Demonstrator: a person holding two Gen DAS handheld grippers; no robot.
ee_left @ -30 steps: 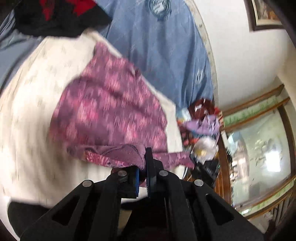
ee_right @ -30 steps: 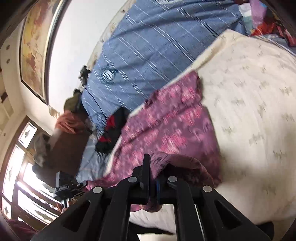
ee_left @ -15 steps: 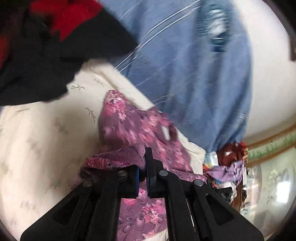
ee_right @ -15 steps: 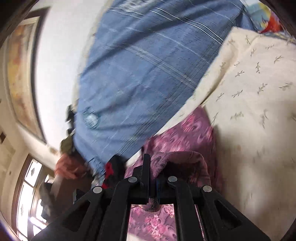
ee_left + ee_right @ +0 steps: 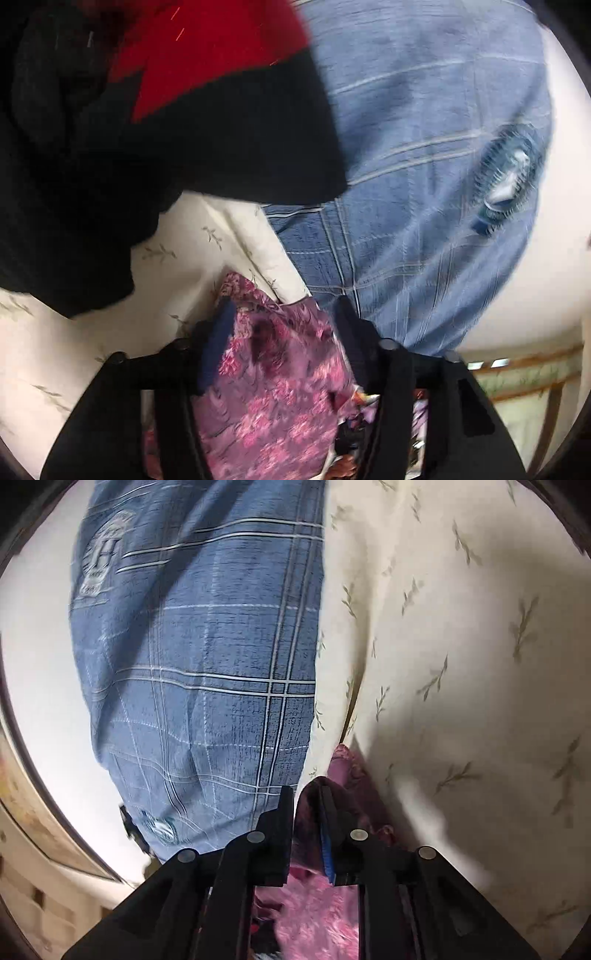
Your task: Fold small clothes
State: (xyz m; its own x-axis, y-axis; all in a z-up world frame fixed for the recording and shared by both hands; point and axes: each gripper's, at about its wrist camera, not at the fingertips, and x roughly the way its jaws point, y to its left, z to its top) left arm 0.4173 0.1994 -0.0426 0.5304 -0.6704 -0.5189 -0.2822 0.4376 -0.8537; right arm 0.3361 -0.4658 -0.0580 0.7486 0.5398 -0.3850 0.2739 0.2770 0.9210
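Observation:
A purple garment with a pink flower print [image 5: 280,373] lies on the cream leaf-print cloth [image 5: 177,295], its far edge near the cloth's border. My left gripper [image 5: 282,314] is open right above it, jaws wide apart, the fabric lying between and under them. In the right wrist view the same garment [image 5: 354,775] shows folded at the cloth's edge. My right gripper [image 5: 306,801] has its jaws slightly parted with a fold of the purple fabric still between them.
A black and red garment [image 5: 147,129] lies on the cream cloth just beyond and left of the left gripper. The blue checked bedsheet [image 5: 207,686] borders the cream cloth [image 5: 461,664]. A white wall lies beyond the bed.
Both grippers carried the near edge of the garment forward to its far edge, folding it over. The left gripper has opened and let go; the right jaws have begun to part.

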